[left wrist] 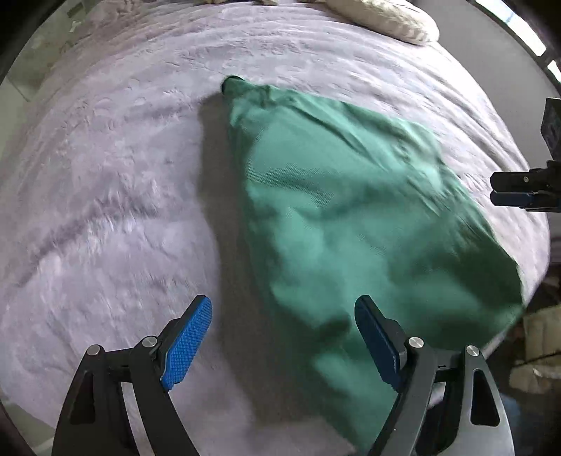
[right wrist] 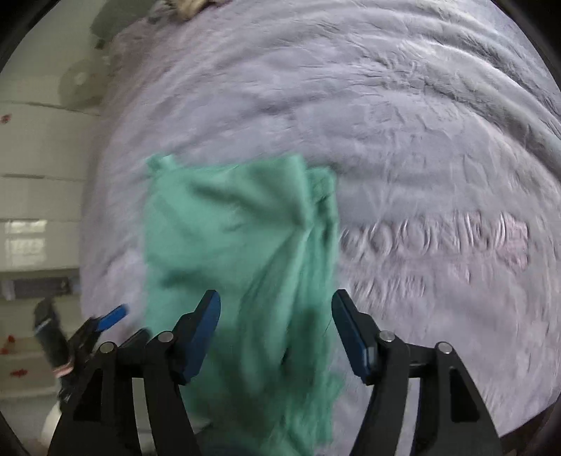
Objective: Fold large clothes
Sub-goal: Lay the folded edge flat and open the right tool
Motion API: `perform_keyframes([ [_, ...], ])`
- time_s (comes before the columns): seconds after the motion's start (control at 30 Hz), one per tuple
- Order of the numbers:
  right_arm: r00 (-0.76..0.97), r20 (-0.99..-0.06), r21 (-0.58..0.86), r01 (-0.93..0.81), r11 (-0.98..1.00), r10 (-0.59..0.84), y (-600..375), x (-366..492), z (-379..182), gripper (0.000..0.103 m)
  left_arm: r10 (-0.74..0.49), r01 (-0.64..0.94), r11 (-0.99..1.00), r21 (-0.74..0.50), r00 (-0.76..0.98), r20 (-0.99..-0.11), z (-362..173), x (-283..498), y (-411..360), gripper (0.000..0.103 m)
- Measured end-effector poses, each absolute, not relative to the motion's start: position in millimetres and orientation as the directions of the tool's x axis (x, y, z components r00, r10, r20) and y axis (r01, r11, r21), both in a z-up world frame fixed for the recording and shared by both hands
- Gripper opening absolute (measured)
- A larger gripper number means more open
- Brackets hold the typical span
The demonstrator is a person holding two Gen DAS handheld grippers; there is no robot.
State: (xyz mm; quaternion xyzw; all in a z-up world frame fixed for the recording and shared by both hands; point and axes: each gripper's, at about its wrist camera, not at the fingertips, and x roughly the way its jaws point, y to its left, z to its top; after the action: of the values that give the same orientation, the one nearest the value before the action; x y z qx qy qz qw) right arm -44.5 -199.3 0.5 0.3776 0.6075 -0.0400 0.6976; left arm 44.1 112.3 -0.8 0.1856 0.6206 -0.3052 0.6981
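A large green garment (left wrist: pixel 350 217) lies spread and rumpled on a pale lilac fuzzy bed cover (left wrist: pixel 105 196). It also shows in the right wrist view (right wrist: pixel 238 245), blurred. My left gripper (left wrist: pixel 282 336) is open and empty, above the garment's near left edge. My right gripper (right wrist: pixel 277 333) is open and empty, with the cloth below and between its fingers; whether it touches the cloth I cannot tell. The right gripper shows at the right edge of the left wrist view (left wrist: pixel 522 191). The left gripper shows at the lower left of the right wrist view (right wrist: pixel 101 322).
A cream pillow (left wrist: pixel 385 17) lies at the far end of the bed. The bed cover (right wrist: pixel 420 140) ends at the left, with white tiled floor (right wrist: pixel 35 175) beyond. Clutter stands off the bed's right side (left wrist: pixel 540 350).
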Motion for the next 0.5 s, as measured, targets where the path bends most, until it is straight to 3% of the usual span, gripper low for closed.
perform_keyframes([
  [0.13, 0.214, -0.869, 0.492, 0.479, 0.727, 0.446, -171.8, -75.2, 13.8, 0.066, -0.152, 0.674, 0.728, -0.124, -0.018, -0.988, -15.8, 17.4, 122.1, 0.085],
  [0.2, 0.173, -0.88, 0.467, 0.478, 0.744, 0.442, -155.6, -88.4, 12.6, 0.055, -0.136, 0.671, 0.732, -0.12, -0.029, -0.99, -24.0, 9.1, 128.7, 0.085],
  [0.27, 0.13, -0.893, 0.436, 0.487, 0.757, 0.43, -146.9, -101.4, 7.2, 0.034, -0.135, 0.662, 0.74, -0.12, -0.028, -0.99, -28.2, 5.8, 133.9, 0.085],
  [0.33, 0.105, -0.903, 0.408, 0.507, 0.759, 0.416, -142.0, -111.8, 0.8, 0.023, -0.14, 0.643, 0.755, -0.13, -0.035, -0.989, -29.1, 7.2, 136.0, 0.087],
  [0.5, 0.08, -0.927, 0.349, 0.549, 0.76, 0.368, -146.7, -126.2, -13.3, 0.022, -0.137, 0.643, 0.757, -0.118, -0.02, -0.99, -27.3, 5.2, 134.4, 0.088],
])
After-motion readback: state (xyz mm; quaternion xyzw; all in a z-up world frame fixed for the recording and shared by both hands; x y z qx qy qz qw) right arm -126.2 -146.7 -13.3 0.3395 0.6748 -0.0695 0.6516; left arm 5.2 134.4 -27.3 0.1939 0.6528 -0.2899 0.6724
